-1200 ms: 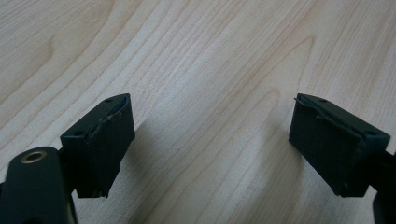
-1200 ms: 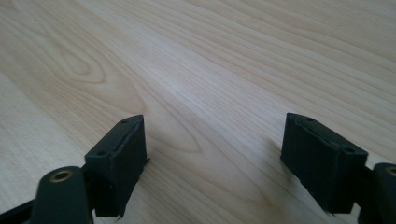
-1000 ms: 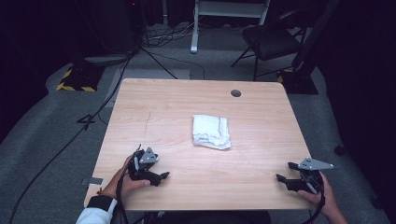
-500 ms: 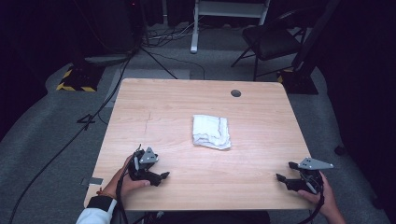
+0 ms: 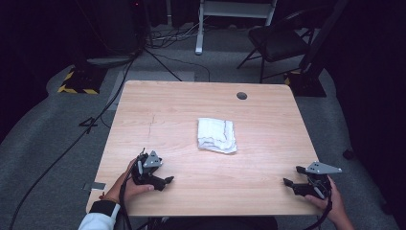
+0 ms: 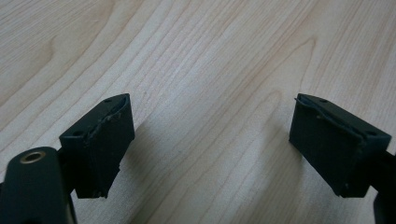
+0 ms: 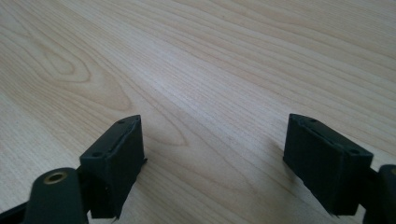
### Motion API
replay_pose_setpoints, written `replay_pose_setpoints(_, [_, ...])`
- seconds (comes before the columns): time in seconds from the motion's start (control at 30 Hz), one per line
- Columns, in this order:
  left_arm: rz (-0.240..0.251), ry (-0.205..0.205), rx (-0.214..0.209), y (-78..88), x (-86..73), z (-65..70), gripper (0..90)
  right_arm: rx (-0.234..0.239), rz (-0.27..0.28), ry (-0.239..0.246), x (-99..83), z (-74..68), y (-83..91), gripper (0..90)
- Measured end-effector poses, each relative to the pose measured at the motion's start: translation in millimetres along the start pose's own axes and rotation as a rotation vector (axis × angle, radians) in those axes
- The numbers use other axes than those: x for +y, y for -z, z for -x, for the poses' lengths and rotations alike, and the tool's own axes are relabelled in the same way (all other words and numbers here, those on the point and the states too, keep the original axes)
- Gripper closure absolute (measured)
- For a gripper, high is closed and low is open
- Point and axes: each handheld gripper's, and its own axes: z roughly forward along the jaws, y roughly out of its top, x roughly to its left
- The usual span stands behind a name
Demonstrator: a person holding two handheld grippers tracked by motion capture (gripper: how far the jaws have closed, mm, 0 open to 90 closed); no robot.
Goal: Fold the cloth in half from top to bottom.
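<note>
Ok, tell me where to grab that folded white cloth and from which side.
Probably pinch the white cloth at its near right corner, coming from the person's side: the layered edges there look loose and slightly raised. The right gripper is open on the table.

1. A white folded cloth (image 5: 217,135) lies flat on the wooden table (image 5: 268,120), just right of centre in my high view.
2. Its folds are layered and rumpled, and the edges are uneven along the lower right.
3. It rests alone, well apart from anything else, nothing touching it.
</note>
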Motion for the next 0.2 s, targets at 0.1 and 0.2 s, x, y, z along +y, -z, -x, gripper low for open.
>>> replay_pose_setpoints(0.1, [-0.002,0.002,0.000,0.0,0.1,0.0,14.2,-0.001,0.000,-0.003,0.0,0.1,-0.1,20.6])
replay_pose_setpoints(0.2, [-0.002,0.002,0.003,-0.1,0.3,-0.2,14.1,-0.001,0.000,-0.003,0.1,0.3,-0.1,20.6])
